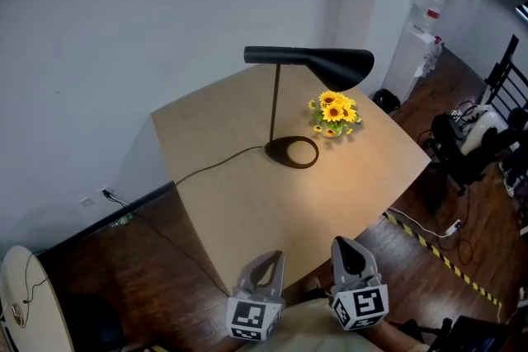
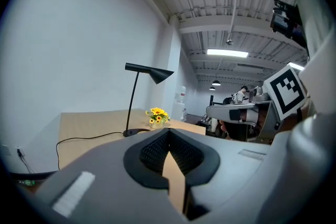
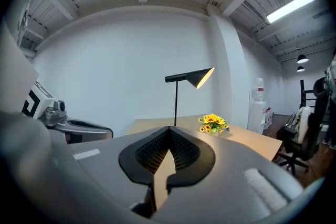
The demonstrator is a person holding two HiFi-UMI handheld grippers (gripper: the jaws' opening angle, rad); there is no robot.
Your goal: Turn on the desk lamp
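Two grey grippers, the left gripper and right gripper, hover over the near edge of a light wooden desk in the head view. The black cone-shaded desk lamp stands far off, beside small yellow flowers. Left gripper view: jaws together, empty. Right gripper view: jaws together, empty; lamp shade glowing.

Your grey left gripper and right gripper — black ribbed pads ahead of each black-and-white marker cube.

Sunflower bouquet on wooden table, water dispenser beyond
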